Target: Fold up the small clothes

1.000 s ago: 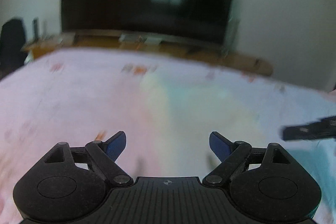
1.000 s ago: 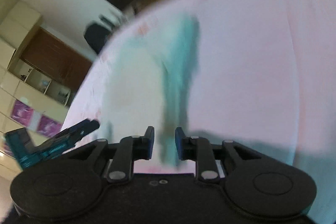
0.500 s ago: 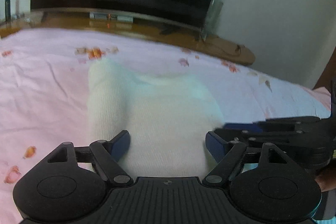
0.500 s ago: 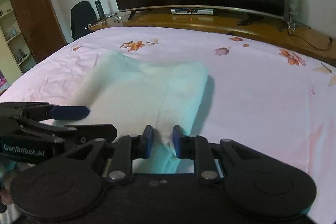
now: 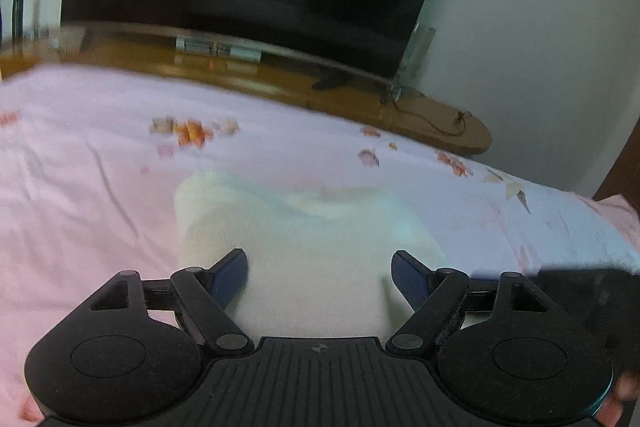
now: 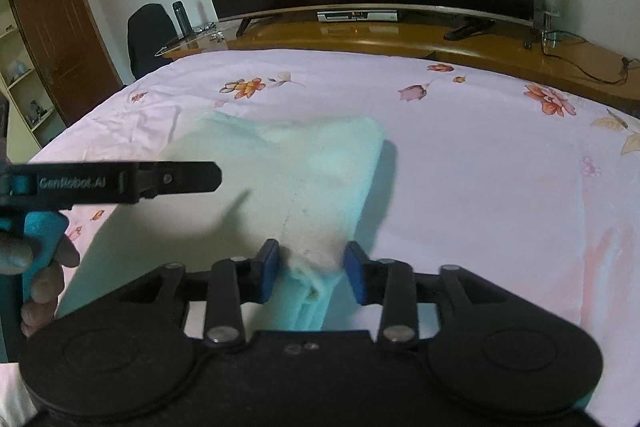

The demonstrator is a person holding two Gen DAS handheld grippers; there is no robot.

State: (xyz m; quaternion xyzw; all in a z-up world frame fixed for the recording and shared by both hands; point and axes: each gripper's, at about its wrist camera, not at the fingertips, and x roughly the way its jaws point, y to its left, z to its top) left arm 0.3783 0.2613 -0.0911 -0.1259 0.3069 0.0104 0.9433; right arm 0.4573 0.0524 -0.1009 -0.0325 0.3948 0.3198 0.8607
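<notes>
Your right hand-held gripper (image 6: 311, 270) is opening, its blue pads now clear of the near hem of the pale folded garment (image 6: 280, 183) they pinched half a second ago, the cloth still between them. The garment lies on the pink flowered bed (image 6: 480, 155), toward its near edge. Your left hand-held gripper (image 5: 320, 277) stays wide over the cloth, slightly narrower than a second ago, gripping nothing.
</notes>
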